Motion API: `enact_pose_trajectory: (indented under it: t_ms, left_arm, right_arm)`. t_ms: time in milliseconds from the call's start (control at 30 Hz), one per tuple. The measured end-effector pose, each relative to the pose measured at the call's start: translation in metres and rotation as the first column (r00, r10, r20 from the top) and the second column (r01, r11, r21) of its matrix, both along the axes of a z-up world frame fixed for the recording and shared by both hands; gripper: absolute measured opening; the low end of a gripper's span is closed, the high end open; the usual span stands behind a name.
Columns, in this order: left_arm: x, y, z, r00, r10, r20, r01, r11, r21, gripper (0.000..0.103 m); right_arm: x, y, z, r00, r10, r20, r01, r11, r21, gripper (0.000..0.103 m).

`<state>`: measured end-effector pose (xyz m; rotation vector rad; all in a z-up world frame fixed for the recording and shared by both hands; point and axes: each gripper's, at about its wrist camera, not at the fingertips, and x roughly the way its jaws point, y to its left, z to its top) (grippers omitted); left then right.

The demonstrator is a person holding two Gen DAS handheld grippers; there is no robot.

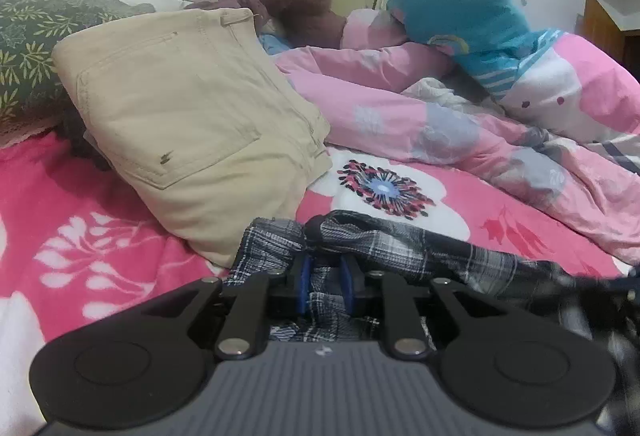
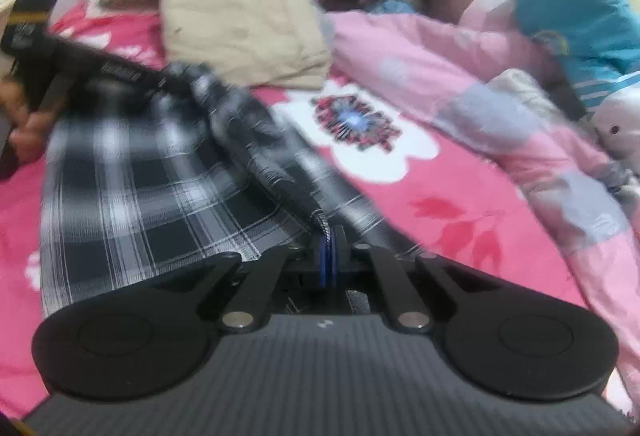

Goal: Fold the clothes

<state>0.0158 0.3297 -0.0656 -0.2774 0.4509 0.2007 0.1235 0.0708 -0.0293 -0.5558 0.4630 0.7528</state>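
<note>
while both hold: plaid garment (image 2: 132, 176) on bed (image 1: 60, 196)
left gripper (image 1: 326, 268): clamped on bunched plaid
right gripper (image 2: 328, 248): pinching its edge
handling: light, limp; grip corners

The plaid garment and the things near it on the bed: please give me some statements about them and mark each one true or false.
1. The left gripper has its fingers closed on a bunched fold of the plaid garment. True.
2. The right gripper is open and holds nothing. False: it is shut on an edge of the plaid garment.
3. The folded beige trousers lie beyond the plaid garment. True.
4. The plaid garment lies on a plain white sheet. False: it lies on a pink flowered bedspread.
5. A teal cloth rests on top of the pink quilt. True.
</note>
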Motion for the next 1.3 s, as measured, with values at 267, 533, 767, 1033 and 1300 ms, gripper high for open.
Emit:
enact_pose_trajectory:
  t_ms: [267, 533, 767, 1033, 1300]
  left_arm:
    - [0.002, 0.000, 0.000, 1.000, 0.005, 0.001, -0.005, 1.000, 0.002, 0.019]
    - [0.001, 0.001, -0.001, 1.000, 0.002, 0.001, -0.002, 1.000, 0.006, 0.019]
    - [0.001, -0.001, -0.002, 1.000, 0.005, 0.001, -0.005, 1.000, 0.017, 0.019]
    - [0.000, 0.000, -0.002, 1.000, -0.002, 0.017, 0.002, 1.000, 0.006, 0.022]
    - [-0.003, 0.004, 0.001, 0.998, 0.019, 0.066, -0.018, 1.000, -0.013, 0.028]
  right_arm:
    - [0.048, -0.003, 0.000, 0.983, -0.099, -0.156, 0.111, 0.991, 0.070, 0.005]
    - [0.083, -0.042, -0.015, 0.910, -0.144, -0.389, 0.255, 0.934, 0.252, 0.024]
    - [0.063, -0.011, 0.004, 0.974, -0.034, -0.223, 0.093, 0.961, 0.261, 0.026]
    - [0.062, 0.049, -0.001, 0.962, 0.176, -0.207, -0.134, 0.971, 0.199, 0.043]
    - [0.074, 0.075, -0.010, 0.948, 0.219, -0.232, -0.173, 0.964, 0.203, 0.002]
